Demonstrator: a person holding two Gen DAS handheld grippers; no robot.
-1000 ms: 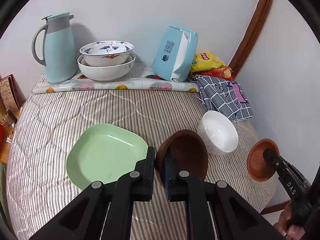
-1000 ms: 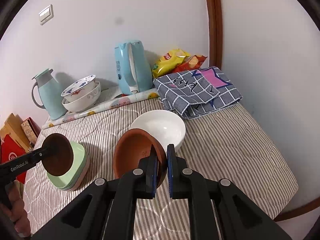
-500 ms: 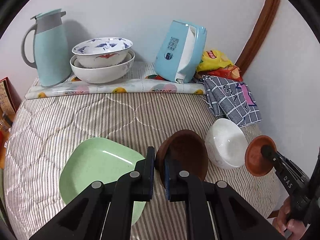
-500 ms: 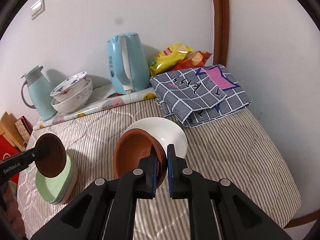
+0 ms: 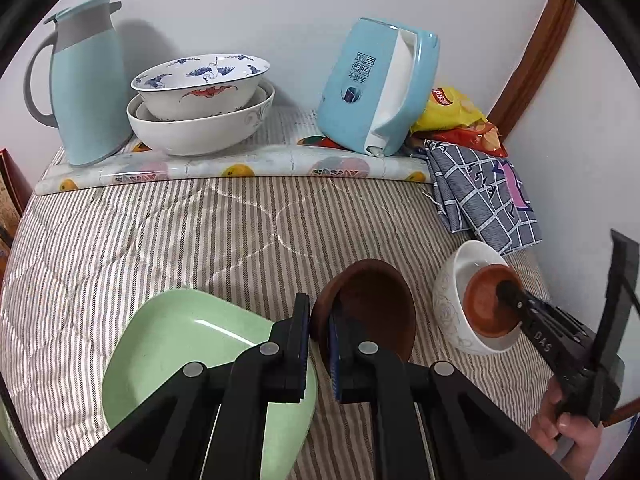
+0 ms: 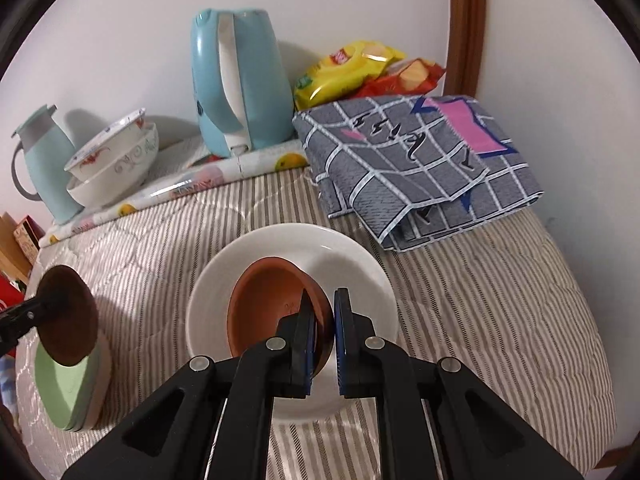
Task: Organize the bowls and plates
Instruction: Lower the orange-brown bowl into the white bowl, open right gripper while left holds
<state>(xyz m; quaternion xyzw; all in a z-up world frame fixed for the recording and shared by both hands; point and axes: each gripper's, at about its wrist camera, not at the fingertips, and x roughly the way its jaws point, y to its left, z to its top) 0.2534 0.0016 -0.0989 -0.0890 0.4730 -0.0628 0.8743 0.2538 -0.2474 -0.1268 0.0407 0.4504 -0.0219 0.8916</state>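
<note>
nearest in the left wrist view, the left gripper [image 5: 319,350] is clamped on the near rim of a dark brown bowl [image 5: 370,312], which hangs tilted above the striped quilt [image 5: 160,236] with its hollow turned toward the camera. just at its 9 o'clock the green plate [image 5: 192,344] lies on the quilt, partly hidden under the gripper's left finger. at 3 o'clock the right gripper [image 6: 323,334], held in a hand [image 5: 568,428] at the frame's edge, is pinched on the rim of a terracotta bowl [image 6: 272,304]; that bowl sits tilted inside the white bowl [image 6: 356,264], though whether it rests on the bottom cannot be told. farther on, at 1 o'clock from the white bowl in the right wrist view, a folded checked cloth [image 6: 412,164] lies on the quilt. along the far wall, from 10 to 2 o'clock in the left wrist view, stand a pale blue jug [image 5: 86,88], two stacked patterned bowls [image 5: 200,108], a blue kettle [image 5: 376,88] and snack bags [image 5: 456,114], behind a rolled fruit-print sheet [image 5: 240,168].
</note>
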